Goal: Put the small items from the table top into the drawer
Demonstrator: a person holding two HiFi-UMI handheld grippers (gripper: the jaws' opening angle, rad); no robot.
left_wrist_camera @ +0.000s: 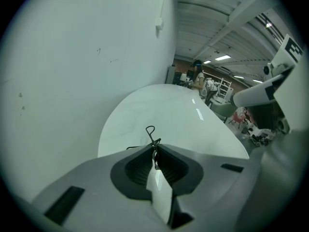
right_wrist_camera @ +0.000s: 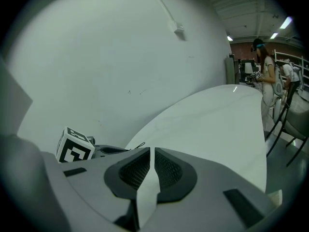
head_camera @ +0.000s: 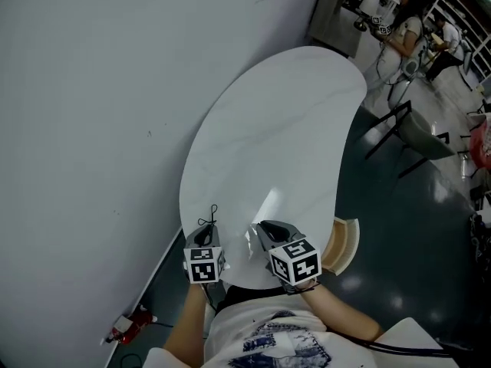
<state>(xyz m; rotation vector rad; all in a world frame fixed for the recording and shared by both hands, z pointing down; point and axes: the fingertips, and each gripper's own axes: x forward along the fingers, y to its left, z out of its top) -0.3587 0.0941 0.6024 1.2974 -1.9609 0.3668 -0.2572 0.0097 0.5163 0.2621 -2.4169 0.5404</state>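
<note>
Pinching a small black wire clip (left_wrist_camera: pixel 154 140) at their tips, my left gripper's (left_wrist_camera: pixel 154 148) jaws hold it just above the tabletop's (head_camera: pixel 276 129) near edge. My right gripper's (right_wrist_camera: pixel 150 154) jaws sit almost together, with nothing visible between them. I see no other small items, so this looks like the last one. The tan drawer (head_camera: pixel 343 244), which seems open at near right, awaits it.

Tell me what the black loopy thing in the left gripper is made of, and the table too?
The black loop pinched in the left gripper looks like thin metal wire, dark-coated: it's skinny yet keeps its bent shape. The table looks smooth, glossy white with faint grey veins, maybe stone or laminate; I can't tell which.
</note>
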